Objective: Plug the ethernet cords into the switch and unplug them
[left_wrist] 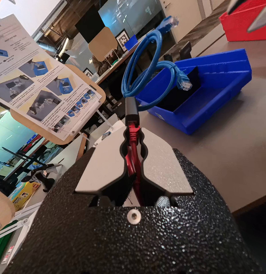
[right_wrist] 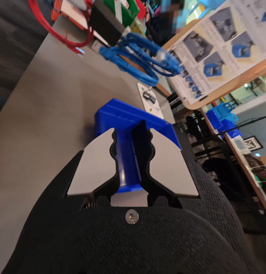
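The worktop (left_wrist: 218,148) carries a blue bin (left_wrist: 211,103) with a black divider, and a red bin (left_wrist: 240,26) stands farther back. The left gripper (left_wrist: 133,132) has its fingers (left_wrist: 110,155) clamped on the boot of the red cord (left_wrist: 133,134), whose plug sits in a port of the black switch (left_wrist: 130,109); the switch hangs above the worktop edge, apparently carried by that plug alone. The blue cord (left_wrist: 144,66), coiled and tied, rises from the far end of the switch, with one free plug over the blue bin and another higher up. The right gripper (right_wrist: 132,139) has its fingers (right_wrist: 98,160) apart with nothing between them but the view of the blue bin below. Main risk, judged from this pose: the switch weighs on one latch, so a tilt or jerk of the left gripper may pull the red plug loose and drop the switch and the blue coil onto the worktop or past its edge. A second risk: the loose blue coil may snag on the bin wall or on the open right fingers. The left wrist view alone shows the seated red plug, the switch body and the clamp on the boot. The right wrist view alone shows the red cord's slack loop and its free plug (right_wrist: 79,51) hanging above the worktop, a white card (right_wrist: 150,100) lying past the bin, and the gap between the right fingers; there the blue coil is blurred.
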A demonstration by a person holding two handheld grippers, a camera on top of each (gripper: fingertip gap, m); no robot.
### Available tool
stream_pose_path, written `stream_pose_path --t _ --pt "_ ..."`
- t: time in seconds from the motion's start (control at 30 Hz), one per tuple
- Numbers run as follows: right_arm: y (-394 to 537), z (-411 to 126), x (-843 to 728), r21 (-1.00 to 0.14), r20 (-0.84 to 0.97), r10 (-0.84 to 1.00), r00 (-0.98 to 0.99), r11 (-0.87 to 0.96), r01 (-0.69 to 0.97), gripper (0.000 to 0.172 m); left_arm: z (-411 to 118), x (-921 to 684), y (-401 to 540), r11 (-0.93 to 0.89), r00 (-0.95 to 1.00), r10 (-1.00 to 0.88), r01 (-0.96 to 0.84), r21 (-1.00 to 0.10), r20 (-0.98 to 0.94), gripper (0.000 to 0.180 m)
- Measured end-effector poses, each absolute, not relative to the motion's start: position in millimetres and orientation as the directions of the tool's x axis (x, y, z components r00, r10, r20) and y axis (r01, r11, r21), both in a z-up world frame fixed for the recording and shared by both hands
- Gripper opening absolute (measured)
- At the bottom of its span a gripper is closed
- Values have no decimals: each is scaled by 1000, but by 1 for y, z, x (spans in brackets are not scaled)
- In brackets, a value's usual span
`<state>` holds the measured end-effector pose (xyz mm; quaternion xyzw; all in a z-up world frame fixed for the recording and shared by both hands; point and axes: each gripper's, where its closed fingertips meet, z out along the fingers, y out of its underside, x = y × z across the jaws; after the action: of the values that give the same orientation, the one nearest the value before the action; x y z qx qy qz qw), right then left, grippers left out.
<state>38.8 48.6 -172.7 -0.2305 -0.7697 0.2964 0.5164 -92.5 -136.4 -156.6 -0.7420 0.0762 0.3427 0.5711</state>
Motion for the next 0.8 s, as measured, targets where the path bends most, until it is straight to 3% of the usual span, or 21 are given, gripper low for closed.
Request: stream_pose_path --t 0.2,0.4,0.53,0.8 --pt "-13 -185 43 -709 655 657 -373 706 -2 37 -184 -99 -134 -418 744 145 -552 -721 -653 12" --pt "-71 -166 -20 -469 839 391 -378 872 -141 28 -200 -113 -135 -477 741 53 -571 -669 -670 12" --pt "-105 -179 -72 -341 857 199 -475 911 -233 42 -200 -121 -139 -466 762 36 -560 -685 -647 12" --pt "-146 -214 -145 -223 837 -15 -548 904 -366 48 -208 -135 -163 -451 745 17 -590 -670 -667 12"
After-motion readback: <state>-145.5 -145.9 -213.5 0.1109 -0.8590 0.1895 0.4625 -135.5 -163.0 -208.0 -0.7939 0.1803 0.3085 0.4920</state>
